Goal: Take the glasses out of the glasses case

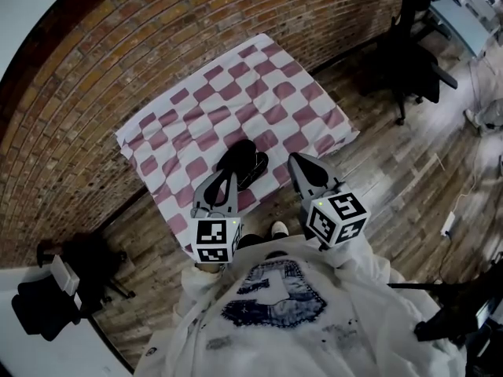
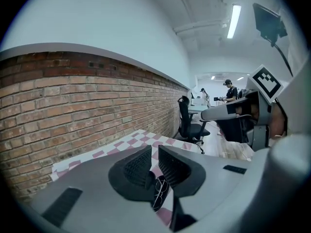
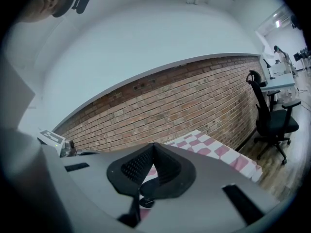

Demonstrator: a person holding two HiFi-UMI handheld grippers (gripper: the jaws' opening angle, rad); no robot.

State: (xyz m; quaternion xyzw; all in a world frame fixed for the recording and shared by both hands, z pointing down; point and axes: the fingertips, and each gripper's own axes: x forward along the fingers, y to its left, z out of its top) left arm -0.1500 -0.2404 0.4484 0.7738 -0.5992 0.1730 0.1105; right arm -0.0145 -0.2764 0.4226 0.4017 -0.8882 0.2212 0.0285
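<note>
Glasses case lies diagonally; left hand-held gripper barely parted, right hand-held gripper clenched.

White sweatshirt with blue chest print; grey left gripper and right gripper, black-and-white marker cubes.

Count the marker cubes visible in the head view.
2. One marker cube sits on the left gripper, lower centre-left; the other on the right gripper, lower centre-right. None seems hidden.
</note>
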